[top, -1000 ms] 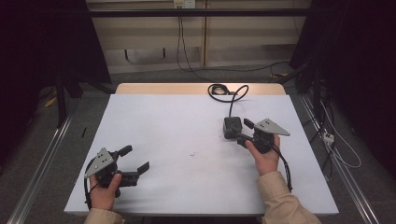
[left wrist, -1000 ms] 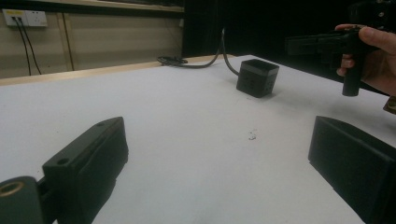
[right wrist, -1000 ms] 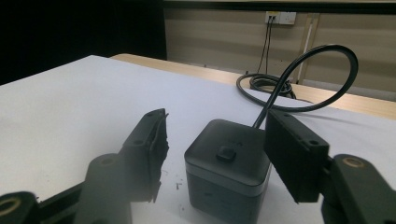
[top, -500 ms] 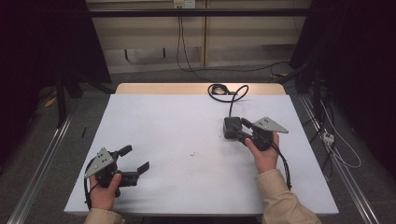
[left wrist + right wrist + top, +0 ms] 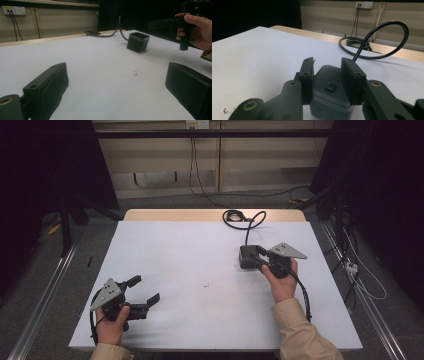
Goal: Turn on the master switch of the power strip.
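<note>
Right gripper view — right tool [image 5: 328,81] grasps a dark boxy adapter [image 5: 329,87]; left tool [image 5: 142,292] released.

High view: above the near edge, looking down over the table [image 5: 165,250]. Gripper views: low, close to the surface, facing far. All share the black box [image 5: 247,257] at right.

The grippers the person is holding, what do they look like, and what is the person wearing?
Both are black tools with two flat, blocky jaws. The left gripper and the right gripper each carry a grey three-cornered plate on top and trail a black cable. Round brass-coloured holes sit near the jaw hinges in the gripper views. The person wears beige long sleeves.
</note>
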Demonstrator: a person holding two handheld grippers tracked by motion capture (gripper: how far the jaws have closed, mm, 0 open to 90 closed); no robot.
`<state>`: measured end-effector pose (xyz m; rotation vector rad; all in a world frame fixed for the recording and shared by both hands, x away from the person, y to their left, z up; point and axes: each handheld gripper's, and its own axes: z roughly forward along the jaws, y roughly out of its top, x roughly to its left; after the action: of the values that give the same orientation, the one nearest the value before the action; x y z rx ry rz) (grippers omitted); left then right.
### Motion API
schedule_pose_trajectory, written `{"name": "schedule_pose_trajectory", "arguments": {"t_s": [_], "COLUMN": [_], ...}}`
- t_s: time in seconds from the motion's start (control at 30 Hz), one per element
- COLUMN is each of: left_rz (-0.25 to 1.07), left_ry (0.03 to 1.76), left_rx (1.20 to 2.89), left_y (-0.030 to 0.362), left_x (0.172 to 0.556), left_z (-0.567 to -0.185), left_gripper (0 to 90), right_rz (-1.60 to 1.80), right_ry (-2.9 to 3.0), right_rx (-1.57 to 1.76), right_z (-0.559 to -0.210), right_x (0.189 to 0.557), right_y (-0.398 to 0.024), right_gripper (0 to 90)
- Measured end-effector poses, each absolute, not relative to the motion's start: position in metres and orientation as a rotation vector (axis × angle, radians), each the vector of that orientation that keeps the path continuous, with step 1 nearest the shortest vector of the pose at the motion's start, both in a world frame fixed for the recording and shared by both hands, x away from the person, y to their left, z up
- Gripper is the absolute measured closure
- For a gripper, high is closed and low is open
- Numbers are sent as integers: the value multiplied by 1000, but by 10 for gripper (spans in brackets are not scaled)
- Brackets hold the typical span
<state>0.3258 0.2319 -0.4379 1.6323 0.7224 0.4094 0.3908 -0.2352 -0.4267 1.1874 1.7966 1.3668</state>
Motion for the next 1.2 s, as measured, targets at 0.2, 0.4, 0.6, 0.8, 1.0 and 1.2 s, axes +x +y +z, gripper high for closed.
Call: {"name": "schedule_pose_trajectory", "arguments": {"t_s": [0.2,0.4,0.6,0.8,1.0,1.2], "left_rz": [410,409,410,410,412,412], "left_ry": [721,722,721,721,720,719], "left_rx": [1635,1632,1635,1634,1635,1637], "left_y": [232,232,232,232,232,232], "left_x": [326,326,326,327,326,327], "left_z": [-438,-438,-438,-438,-438,-438], "left_gripper": [45,45,44,45,45,45], "right_rz": [1368,1368,1368,1363,1365,1364], "right_ry": [1805,1811,1817,1820,1820,1817], "right_rx": [1188,1204,1216,1221,1225,1228], "right_z": [-427,-428,-427,-428,-428,-429], "right_x": [395,399,401,403,403,404], "right_y": [-234,-234,-234,-234,-235,-235], "right_gripper": [687,722,767,804,832,858]}}
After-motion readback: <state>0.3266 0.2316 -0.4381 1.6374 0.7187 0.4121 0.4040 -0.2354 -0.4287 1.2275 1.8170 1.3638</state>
